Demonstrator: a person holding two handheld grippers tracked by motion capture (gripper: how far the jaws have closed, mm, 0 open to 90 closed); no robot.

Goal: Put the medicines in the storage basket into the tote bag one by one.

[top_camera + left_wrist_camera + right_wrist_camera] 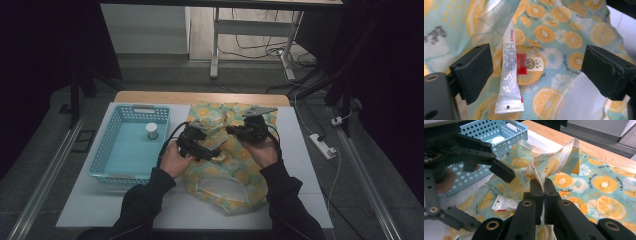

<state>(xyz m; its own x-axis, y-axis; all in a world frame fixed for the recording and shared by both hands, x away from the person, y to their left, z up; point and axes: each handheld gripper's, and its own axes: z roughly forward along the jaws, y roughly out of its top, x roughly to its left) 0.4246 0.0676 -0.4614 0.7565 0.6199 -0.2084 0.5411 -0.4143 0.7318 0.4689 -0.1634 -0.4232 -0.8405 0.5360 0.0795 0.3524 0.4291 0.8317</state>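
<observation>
**Emptying the fruit-print bag: keep the mouth held up, take the tube by its middle**

The white table carries a blue perforated basket at the left, with a small white-lidded jar standing in it, and beside it the fruit-print plastic bag, spread flat and crumpled.

The right gripper has its jaws pressed together on the bag's pale handle strip, lifting that edge. It should hold steady at that height so the opening stays wide; pulling harder would likely drag the bag and shift what lies on it.

The left gripper hangs over the bag with its jaws spread wide and nothing between the pads. Below them lie a white ointment tube and, partly under it, a round flat tin with a red label.

To pick the tube cleanly, I would lower the jaws astride its midsection and close across its width, not along it. The tube overlaps the tin, so it probably goes first, then into the basket.
</observation>
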